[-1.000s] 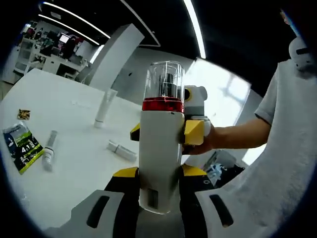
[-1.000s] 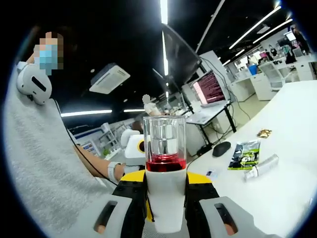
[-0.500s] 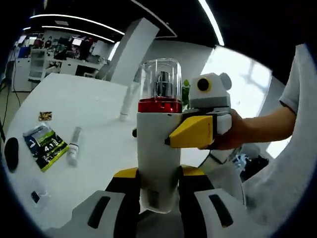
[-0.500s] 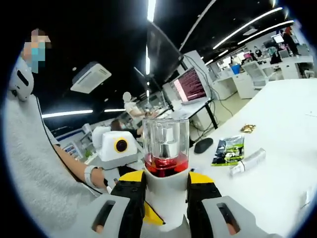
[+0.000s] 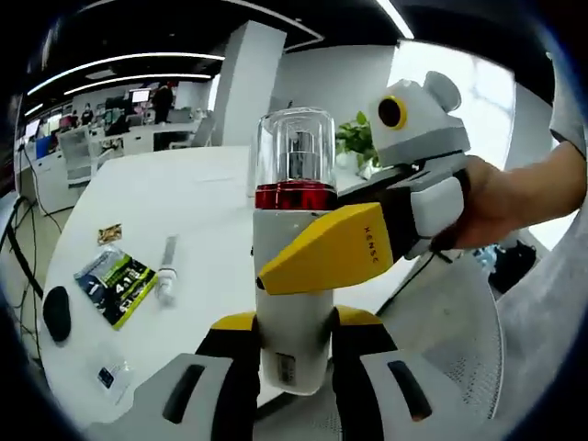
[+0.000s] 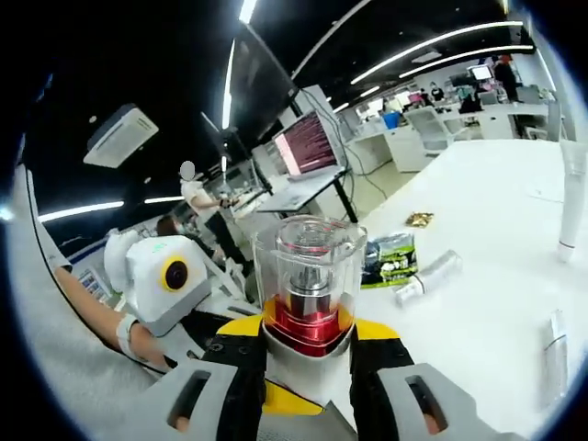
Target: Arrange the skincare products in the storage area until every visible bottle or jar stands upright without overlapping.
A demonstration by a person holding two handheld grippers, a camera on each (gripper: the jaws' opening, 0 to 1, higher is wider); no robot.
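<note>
Against the white pump bottle (image 5: pixel 292 294), the right gripper (image 5: pixel 322 262) now reaches further across than a second ago: in the left gripper view its yellow jaw covers the front of the bottle just below the red collar, where earlier it only peeked out beside the bottle's right edge. The hand (image 5: pixel 482 202) gripping that tool is larger and higher beside the bottle. In the right gripper view the bottle (image 6: pixel 308 303) now tilts slightly, its clear cap leaning right, and the left gripper's white body (image 6: pixel 165 280) stands nearer the bottle than before.
</note>
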